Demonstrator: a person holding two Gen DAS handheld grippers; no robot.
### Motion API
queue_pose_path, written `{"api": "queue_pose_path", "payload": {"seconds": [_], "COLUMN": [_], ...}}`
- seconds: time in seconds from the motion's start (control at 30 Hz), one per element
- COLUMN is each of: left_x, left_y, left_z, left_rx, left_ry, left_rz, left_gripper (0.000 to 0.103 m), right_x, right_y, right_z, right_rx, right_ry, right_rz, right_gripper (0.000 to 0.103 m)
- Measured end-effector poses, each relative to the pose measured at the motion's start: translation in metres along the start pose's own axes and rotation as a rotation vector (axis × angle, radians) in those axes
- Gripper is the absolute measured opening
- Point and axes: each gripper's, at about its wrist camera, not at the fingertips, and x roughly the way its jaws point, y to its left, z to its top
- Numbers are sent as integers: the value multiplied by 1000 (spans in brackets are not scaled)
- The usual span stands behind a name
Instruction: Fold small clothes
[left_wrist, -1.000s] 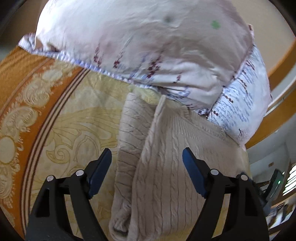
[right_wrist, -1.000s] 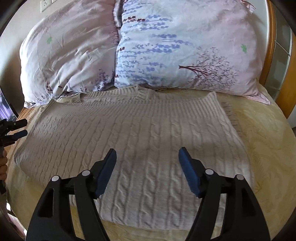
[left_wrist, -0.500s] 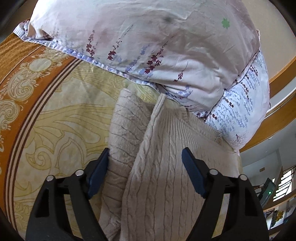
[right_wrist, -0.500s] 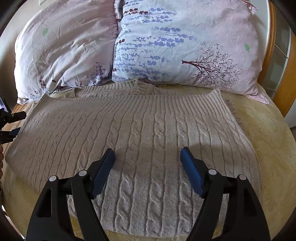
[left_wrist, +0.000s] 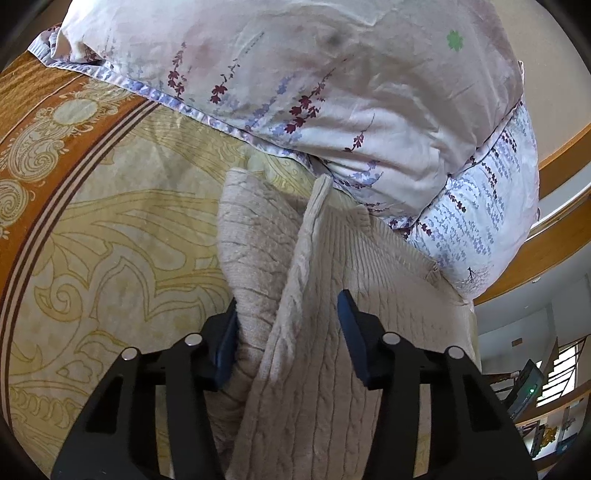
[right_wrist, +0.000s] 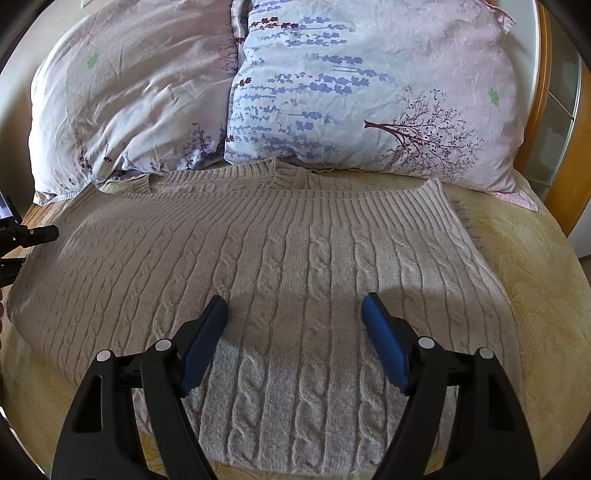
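2 tongs work a beige cable-knit sweater (right_wrist: 295, 266) lying flat on the bed (right_wrist: 535, 295). Left tongs (left_wrist: 286, 325) have narrowed around its raised side edge, not yet clamped; right tongs (right_wrist: 295, 325) hover wide open, so a fold seems imminent

A beige cable-knit sweater (right_wrist: 295, 280) of thick, soft, matt wool-like yarn, ribbed along one edge, lies on a smooth woven bedspread (left_wrist: 110, 240) with a faint sheen. Two pillows (right_wrist: 369, 92) wear thin, creased printed cotton. The grippers' fingers (right_wrist: 199, 350) are matt black plastic with textured blue pads and shiny metal rivets.
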Motion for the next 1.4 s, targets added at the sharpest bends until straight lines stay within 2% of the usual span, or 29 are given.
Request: {"api": "queue_pose_path", "payload": {"seconds": [0.03, 0.1, 0.2, 0.43, 0.57, 0.77, 1.1, 1.33, 1.4], "left_x": [1, 2, 2, -14, -22, -14, 52, 121, 138], "left_y": [-1, -1, -3, -27, -56, -110, -215, -260, -267], "left_z": [0, -1, 0, 5, 8, 10, -19, -54, -62], "left_rx": [1, -3, -19, -32, -7, -5, 45, 66, 54], "left_ry": [3, 12, 11, -36, -68, -69, 46, 167, 215], "left_rz": [3, -1, -30, -128, -173, -279, -397, -374, -407], "left_gripper": [41, 27, 22, 20, 19, 18, 17, 19, 19], "right_x": [0, 1, 1, -4, -13, -28, -49, -54, -53], "right_y": [0, 1, 1, -8, -21, -47, -105, -145, -153], "right_z": [0, 0, 0, -3, -7, -12, -22, -31, -32], "right_rx": [-1, -3, -3, 29, 74, 120, 221, 317, 347], "right_ry": [0, 0, 0, -11, -35, -83, -139, -128, -120], "right_rz": [-2, -4, 0, 55, 98, 107, 89, 82, 95], "right_gripper": [78, 78, 78, 78, 79, 81, 81, 81, 81]}}
